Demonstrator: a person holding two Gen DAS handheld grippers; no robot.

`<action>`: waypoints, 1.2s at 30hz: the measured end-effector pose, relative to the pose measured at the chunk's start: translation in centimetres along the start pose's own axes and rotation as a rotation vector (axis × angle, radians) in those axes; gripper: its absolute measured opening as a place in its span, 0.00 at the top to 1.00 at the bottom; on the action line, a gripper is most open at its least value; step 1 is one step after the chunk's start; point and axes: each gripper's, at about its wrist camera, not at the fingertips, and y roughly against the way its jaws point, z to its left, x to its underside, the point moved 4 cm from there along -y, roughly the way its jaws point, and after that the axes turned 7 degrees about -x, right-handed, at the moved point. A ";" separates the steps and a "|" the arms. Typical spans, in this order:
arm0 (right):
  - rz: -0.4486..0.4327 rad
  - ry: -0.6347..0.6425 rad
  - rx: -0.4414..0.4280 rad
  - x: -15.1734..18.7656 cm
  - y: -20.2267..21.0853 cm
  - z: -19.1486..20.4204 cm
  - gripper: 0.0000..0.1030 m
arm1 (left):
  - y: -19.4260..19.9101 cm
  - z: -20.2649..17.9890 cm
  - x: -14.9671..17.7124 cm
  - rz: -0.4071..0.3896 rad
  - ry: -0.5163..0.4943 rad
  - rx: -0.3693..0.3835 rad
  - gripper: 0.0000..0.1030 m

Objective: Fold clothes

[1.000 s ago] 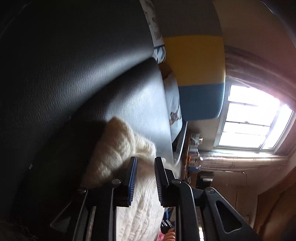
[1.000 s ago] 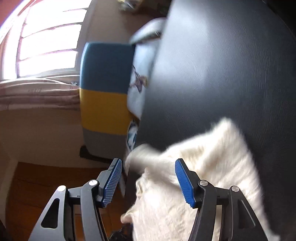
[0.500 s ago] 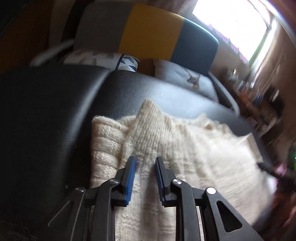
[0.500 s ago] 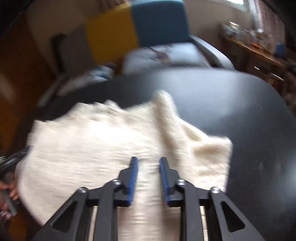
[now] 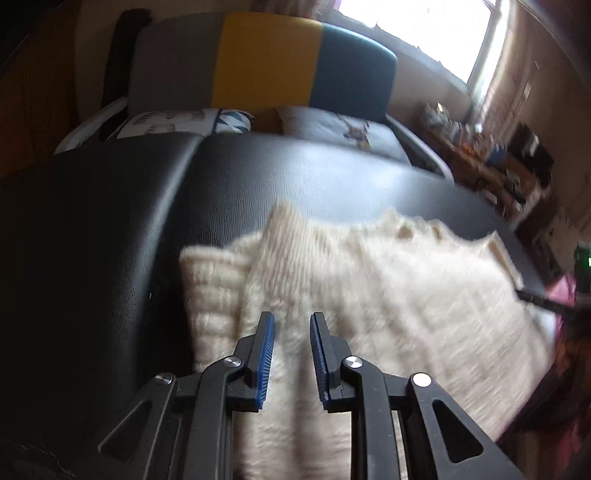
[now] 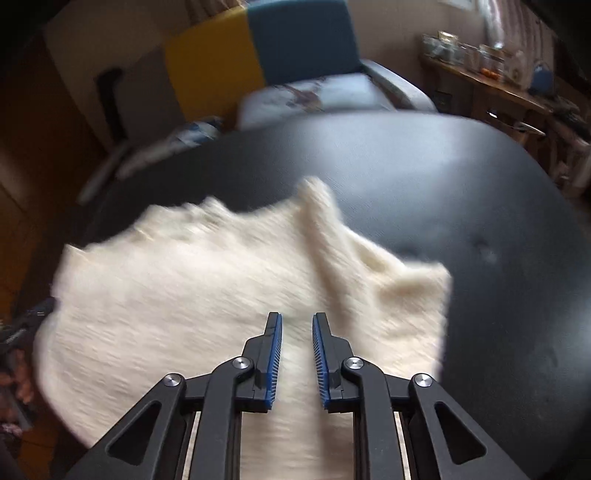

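Observation:
A cream knitted sweater lies spread on a black padded table, motion-blurred at its far side. A ribbed cuff or hem sticks out on the left. My left gripper is at the near edge, its blue-padded fingers closed to a narrow gap with knit between them. In the right wrist view the sweater covers the near left of the table. My right gripper is likewise shut on the fabric at the near edge, beside a raised fold.
Behind the table stands a chair with a grey, yellow and blue back and printed cushions on its seat. A cluttered wooden shelf runs along the right wall under a bright window. Bare black surface surrounds the sweater.
Both views swung from sideways to level over the table. The sweater went from hanging bunched to lying spread out. My right gripper closed from wide open onto the fabric.

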 end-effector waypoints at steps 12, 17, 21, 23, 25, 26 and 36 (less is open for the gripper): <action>0.184 0.128 0.008 -3.0 -5.9 7.5 0.51 | -5.7 -6.2 -3.0 0.143 -0.150 -0.134 0.79; 0.187 0.174 0.039 -2.5 -6.8 7.8 0.74 | -6.2 -6.4 -2.8 0.118 -0.158 -0.143 0.81; 0.164 0.167 0.029 -2.6 -6.1 8.0 0.93 | -5.6 -6.0 -2.8 0.114 -0.139 -0.114 0.95; 0.152 0.162 0.019 -2.9 -5.5 8.0 0.94 | -5.4 -5.8 -3.6 0.109 -0.118 -0.093 0.97; 0.140 0.155 0.007 -3.3 -4.8 8.1 0.95 | -4.1 -6.0 -4.6 0.073 -0.116 -0.074 0.98; 0.130 0.153 0.003 -3.6 -4.4 8.1 0.95 | -3.4 -6.1 -5.1 0.052 -0.116 -0.067 0.98; 0.024 0.119 0.085 -4.6 -6.6 7.0 0.95 | -4.2 -7.3 -8.0 -0.070 -0.141 -0.146 0.97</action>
